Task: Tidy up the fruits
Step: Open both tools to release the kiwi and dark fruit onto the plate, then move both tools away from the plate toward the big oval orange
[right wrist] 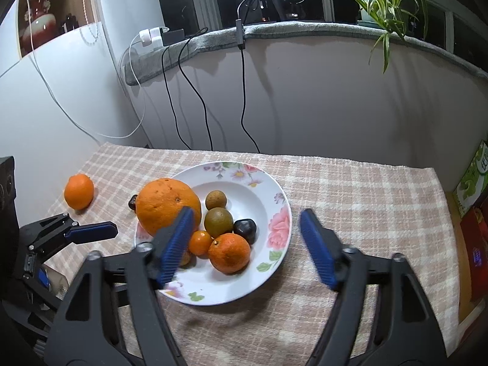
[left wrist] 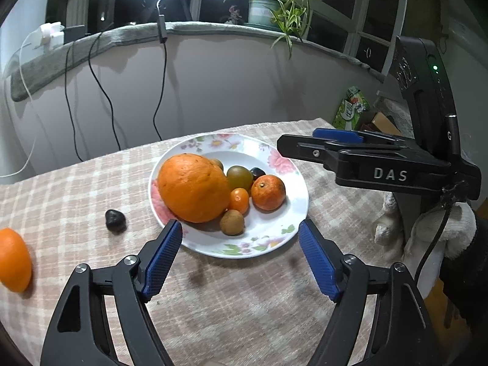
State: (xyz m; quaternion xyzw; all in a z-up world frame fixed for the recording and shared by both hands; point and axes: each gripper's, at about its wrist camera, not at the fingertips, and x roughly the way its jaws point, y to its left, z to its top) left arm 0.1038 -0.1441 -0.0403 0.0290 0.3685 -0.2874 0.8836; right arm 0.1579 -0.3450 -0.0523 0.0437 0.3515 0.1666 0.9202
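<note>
Left tool point(left wrist: 239, 233) held wide open, nothing gripped, poised over near rim of plate point(left wrist: 274, 242). Right tool point(right wrist: 244, 222) likewise spread, empty, hung above plate's near half. Plate set mid-bench on checked cloth point(left wrist: 91, 183); large orange point(left wrist: 193, 187), mandarin point(left wrist: 268, 192) and small fruits gathered inside. Dark fruit point(left wrist: 115, 219) left on cloth just left of plate; stray orange point(left wrist: 13, 259) further left, well apart. Both judged still to be collected.
</note>
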